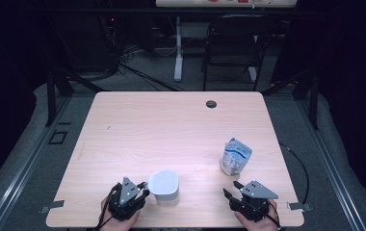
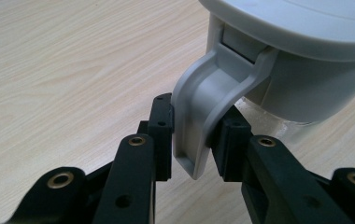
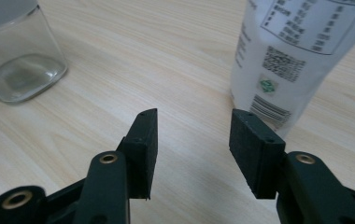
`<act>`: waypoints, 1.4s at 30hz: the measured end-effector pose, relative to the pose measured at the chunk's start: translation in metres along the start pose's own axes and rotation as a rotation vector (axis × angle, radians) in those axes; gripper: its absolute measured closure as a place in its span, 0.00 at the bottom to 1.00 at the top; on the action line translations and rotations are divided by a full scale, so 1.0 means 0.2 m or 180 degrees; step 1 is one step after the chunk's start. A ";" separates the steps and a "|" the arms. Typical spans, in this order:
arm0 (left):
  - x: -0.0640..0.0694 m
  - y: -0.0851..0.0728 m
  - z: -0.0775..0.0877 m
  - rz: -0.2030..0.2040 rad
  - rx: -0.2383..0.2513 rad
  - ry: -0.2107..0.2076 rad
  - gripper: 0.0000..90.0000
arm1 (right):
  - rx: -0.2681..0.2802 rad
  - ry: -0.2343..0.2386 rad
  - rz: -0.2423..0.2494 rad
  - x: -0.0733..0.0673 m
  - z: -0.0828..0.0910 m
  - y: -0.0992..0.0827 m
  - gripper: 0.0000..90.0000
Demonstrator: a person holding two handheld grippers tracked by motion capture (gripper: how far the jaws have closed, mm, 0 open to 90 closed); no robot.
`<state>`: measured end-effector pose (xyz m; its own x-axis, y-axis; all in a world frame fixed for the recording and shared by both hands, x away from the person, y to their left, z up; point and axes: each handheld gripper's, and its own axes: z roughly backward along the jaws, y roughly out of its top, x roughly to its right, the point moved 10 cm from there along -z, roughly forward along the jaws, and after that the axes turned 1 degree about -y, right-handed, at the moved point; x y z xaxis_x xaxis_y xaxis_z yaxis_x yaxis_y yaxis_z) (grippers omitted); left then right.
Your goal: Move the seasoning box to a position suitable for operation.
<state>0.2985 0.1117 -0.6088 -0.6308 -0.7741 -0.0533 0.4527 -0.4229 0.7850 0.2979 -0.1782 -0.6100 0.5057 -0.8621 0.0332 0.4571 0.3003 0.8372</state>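
A clear glass jar [image 1: 163, 187] with a grey lid [image 2: 297, 23] stands near the table's front edge. A grey clasp [image 2: 203, 107] hangs down from the lid's side, and my left gripper [image 1: 145, 190] [image 2: 196, 135] is shut on it, one pad on each face. To the right stands a white and blue pouch [image 1: 235, 156] [image 3: 297, 51], upright. My right gripper [image 1: 231, 189] [image 3: 194, 140] sits just in front of the pouch, open with nothing between its fingers. The jar's glass base [image 3: 17, 60] lies off to its left.
The wooden table [image 1: 171, 130] has a small dark cable hole [image 1: 211, 104] near its far edge. A black folding chair [image 1: 234, 43] and a white desk leg [image 1: 177, 53] stand beyond the table. Both hands rest at the front edge.
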 end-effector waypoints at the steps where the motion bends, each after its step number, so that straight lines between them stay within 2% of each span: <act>1: 0.00 0.00 0.00 0.0006 0.0020 0.0008 0.80 | -0.0002 0.0012 0.0005 -0.01 -0.01 0.00 0.59; 4: 0.01 0.00 0.00 0.0009 0.0013 -0.0005 0.80 | -0.0036 0.0047 0.0086 -0.04 -0.01 0.00 0.59; 7: 0.01 0.00 0.00 0.0039 0.0010 -0.0070 0.79 | -0.0045 0.0073 0.0103 -0.06 -0.02 0.00 0.59; 8: 0.01 0.01 0.01 0.0057 0.0051 -0.0080 0.74 | -0.0058 0.0096 0.0115 -0.07 -0.02 0.00 0.59; 9: 0.01 0.01 0.02 0.0077 0.0075 -0.0093 0.74 | -0.0058 0.0096 0.0115 -0.07 -0.02 0.00 0.59; 13: 0.00 0.02 0.07 0.0111 0.0076 -0.0140 0.66 | -0.0099 0.0130 0.0111 -0.10 -0.03 0.00 0.59; 16: -0.01 0.01 0.10 0.0158 0.0059 -0.0192 0.63 | -0.0100 0.0152 0.0127 -0.12 -0.03 0.01 0.59; 24: -0.01 0.03 0.13 0.0169 0.0057 -0.0277 0.61 | -0.0099 0.0236 0.0209 -0.18 -0.04 0.07 0.59; 32: -0.03 0.04 0.16 0.0208 0.0107 -0.0290 0.61 | -0.0119 0.0280 0.0198 -0.21 -0.05 0.11 0.60; 36: -0.05 0.05 0.16 0.0224 0.0131 -0.0218 0.61 | -0.0109 0.0277 0.0215 -0.23 -0.06 0.13 0.60; 42: -0.07 0.05 0.17 0.0275 0.0155 -0.0232 0.59 | -0.0026 0.0326 0.0189 -0.28 -0.10 0.22 0.60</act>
<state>0.2899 0.1337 -0.5782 -0.6357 -0.7697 0.0595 0.4774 -0.3314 0.8138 0.3037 -0.1094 -0.5863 0.6039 -0.7967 0.0262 0.4299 0.3532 0.8309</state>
